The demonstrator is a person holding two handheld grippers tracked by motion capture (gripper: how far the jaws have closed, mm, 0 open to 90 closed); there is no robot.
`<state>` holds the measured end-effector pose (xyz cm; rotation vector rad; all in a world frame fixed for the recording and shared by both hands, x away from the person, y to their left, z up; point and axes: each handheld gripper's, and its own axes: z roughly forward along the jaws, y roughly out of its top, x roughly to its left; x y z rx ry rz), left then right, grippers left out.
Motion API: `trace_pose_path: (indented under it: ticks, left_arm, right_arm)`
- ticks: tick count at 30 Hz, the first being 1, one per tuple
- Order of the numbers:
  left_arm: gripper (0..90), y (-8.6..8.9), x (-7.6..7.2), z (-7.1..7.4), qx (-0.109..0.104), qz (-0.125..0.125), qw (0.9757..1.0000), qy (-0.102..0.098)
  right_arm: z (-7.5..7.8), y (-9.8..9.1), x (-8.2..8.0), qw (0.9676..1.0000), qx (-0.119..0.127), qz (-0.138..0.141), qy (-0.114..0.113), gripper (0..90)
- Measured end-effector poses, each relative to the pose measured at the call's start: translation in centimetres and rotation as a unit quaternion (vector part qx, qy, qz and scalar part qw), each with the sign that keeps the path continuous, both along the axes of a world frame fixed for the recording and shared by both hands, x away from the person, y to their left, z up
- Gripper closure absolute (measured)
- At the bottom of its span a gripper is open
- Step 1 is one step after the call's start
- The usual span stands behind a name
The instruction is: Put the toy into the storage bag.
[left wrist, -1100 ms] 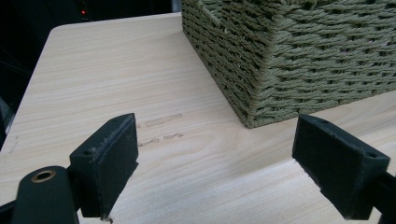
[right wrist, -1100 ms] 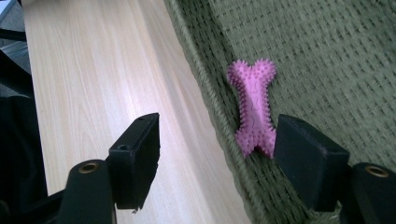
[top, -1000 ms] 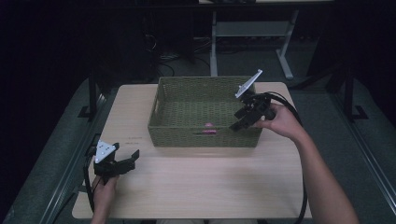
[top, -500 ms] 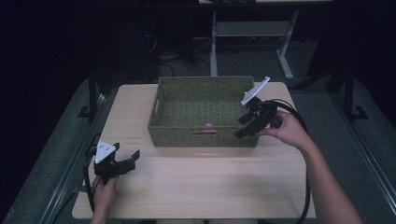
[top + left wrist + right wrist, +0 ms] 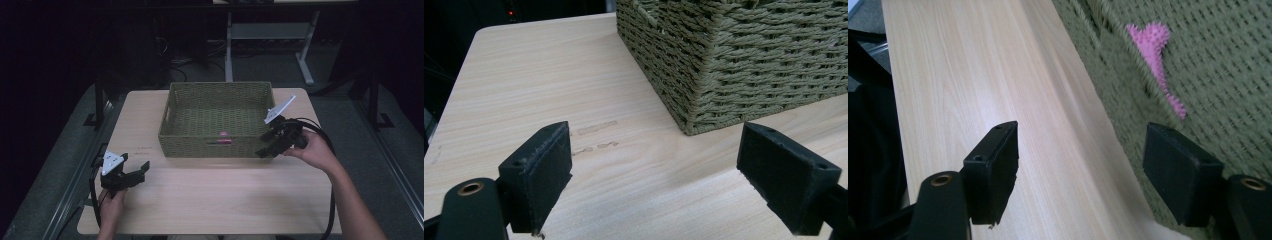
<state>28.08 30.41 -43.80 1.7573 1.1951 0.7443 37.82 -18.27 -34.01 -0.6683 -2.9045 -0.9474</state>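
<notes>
Dark floor, cables and the legs of a pale desk fill the background beyond a light wooden tabletop (image 5: 215,195). Toward the far side of the tabletop sits a green woven basket (image 5: 217,145), rectangular and open on top. Inside it, near the front wall, lies a small pink spiky toy (image 5: 223,134); in the right gripper view the toy (image 5: 1155,55) lies on the basket's woven floor (image 5: 1228,75), blurred, with a narrow tail running toward the nearer jaw.

At the basket's front right corner the right gripper (image 5: 266,148) hangs in the person's right hand (image 5: 315,150), tilted down toward the corner, its grey plate raised above it. Its jaws stand wide apart with nothing between them: seen from the gripper's own camera (image 5: 1080,175), one jaw is over bare wood and the other over the basket's weave, and the basket's edge runs between them. Whether either jaw touches the basket I cannot tell.

Well apart from it, near the front left corner of the tabletop, the left gripper (image 5: 141,169) rests low in the person's left hand (image 5: 111,207), pointing toward the basket. Its jaws are also wide and empty (image 5: 654,175), framing bare wood, with the basket's near corner (image 5: 704,85) just beyond them and not touching.
</notes>
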Motion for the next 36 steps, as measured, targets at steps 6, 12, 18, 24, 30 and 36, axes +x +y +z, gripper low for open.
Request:
trace_pose_path:
  ticks: [6,12,18,24,30,36]
  left_arm:
    - [13.9,0.1,0.0,0.0,0.000,0.001,1.0000,0.001]
    - [13.9,0.1,0.0,0.0,-0.001,0.002,1.0000,0.001]
    - [13.9,0.1,0.0,0.0,0.003,0.001,1.0000,0.001]
    - [13.9,0.0,0.0,0.0,0.004,0.000,1.0000,0.000]
    - [13.9,0.0,0.0,-0.1,0.003,0.000,1.0000,0.000]
    - [13.9,0.0,0.0,-0.1,0.002,0.001,1.0000,-0.001]
  right_arm:
    - [-1.3,-0.3,-0.7,1.0000,0.002,-0.002,0.008,30.2]
    - [-2.5,-0.6,-1.3,1.0000,0.005,-0.001,0.009,30.3]
    - [-3.2,-1.3,-2.2,0.9999,0.008,-0.006,0.009,29.9]
    - [-4.1,-2.2,-3.2,0.9997,0.010,-0.015,0.013,29.8]
    - [-5.2,-3.1,-4.2,0.9995,0.015,-0.023,0.016,29.6]
    - [-6.3,-3.9,-5.0,0.9991,0.016,-0.033,0.018,29.7]
